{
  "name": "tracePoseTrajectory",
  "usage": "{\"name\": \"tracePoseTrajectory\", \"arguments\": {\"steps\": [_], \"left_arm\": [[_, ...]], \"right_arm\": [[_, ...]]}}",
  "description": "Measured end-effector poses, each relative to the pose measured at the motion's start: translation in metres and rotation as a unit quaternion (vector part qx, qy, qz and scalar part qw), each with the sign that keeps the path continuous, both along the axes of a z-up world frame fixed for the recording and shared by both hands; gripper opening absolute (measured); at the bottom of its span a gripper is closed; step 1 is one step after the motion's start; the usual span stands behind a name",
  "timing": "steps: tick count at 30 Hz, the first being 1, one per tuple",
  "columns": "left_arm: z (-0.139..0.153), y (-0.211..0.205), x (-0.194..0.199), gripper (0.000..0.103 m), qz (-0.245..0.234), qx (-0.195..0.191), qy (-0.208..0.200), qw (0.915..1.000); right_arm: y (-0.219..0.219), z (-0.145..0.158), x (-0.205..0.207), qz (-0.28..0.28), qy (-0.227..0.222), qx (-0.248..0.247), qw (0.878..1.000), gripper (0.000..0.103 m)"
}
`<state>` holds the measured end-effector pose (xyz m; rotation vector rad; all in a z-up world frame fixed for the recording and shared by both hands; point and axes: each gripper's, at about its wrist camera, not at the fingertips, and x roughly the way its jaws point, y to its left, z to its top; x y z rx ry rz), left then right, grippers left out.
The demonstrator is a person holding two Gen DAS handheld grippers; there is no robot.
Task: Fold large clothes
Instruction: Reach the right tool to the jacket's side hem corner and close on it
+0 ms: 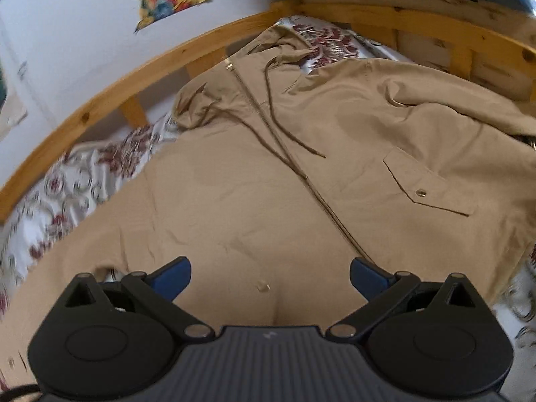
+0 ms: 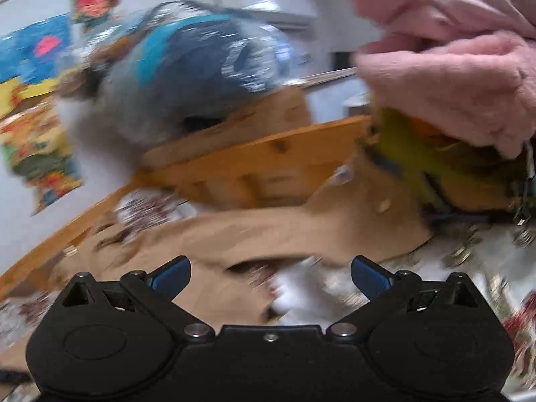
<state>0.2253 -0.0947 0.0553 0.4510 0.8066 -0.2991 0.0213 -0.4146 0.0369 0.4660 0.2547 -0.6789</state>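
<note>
— Both tongs gape wide, left gripper [image 1: 269, 278] and right gripper [image 2: 270, 278], nothing between the blue pads.

— And the tan jacket [image 1: 301, 154]?

— Spread flat on the bed [image 1: 67, 181] just ahead of the left gripper, zipper [image 1: 268, 124] running away from it.

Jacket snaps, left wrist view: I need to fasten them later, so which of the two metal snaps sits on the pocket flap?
The round snap at the right, on the pocket flap of the tan jacket. The other snap lies between the open left gripper's fingertips.

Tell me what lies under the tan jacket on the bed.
Under the tan jacket, a white sheet with dark red flowers shows at the left edge and at the collar. The wooden bed rail runs behind. What lies beneath the jacket's middle is covered.
</note>
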Motion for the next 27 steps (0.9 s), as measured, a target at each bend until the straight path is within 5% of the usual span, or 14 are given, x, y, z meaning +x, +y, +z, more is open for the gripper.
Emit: {"name": "tracePoseTrajectory", "arguments": {"steps": [8, 24, 27], "left_arm": [[-0.021, -0.025, 0.015, 0.103, -0.023, -0.016, 0.002, 0.9996], [-0.034, -0.012, 0.000, 0.103, 0.074, -0.049, 0.016, 0.9959], [-0.039, -0.013, 0.005, 0.103, 0.088, -0.057, 0.021, 0.9942]], "right_arm": [[-0.031, -0.020, -0.009, -0.121, 0.018, -0.015, 0.992, 0.088], [-0.076, -0.054, 0.014, -0.138, 0.063, 0.002, 0.989, 0.086], [-0.075, -0.056, 0.017, -0.130, 0.059, -0.008, 0.990, 0.074]]}}
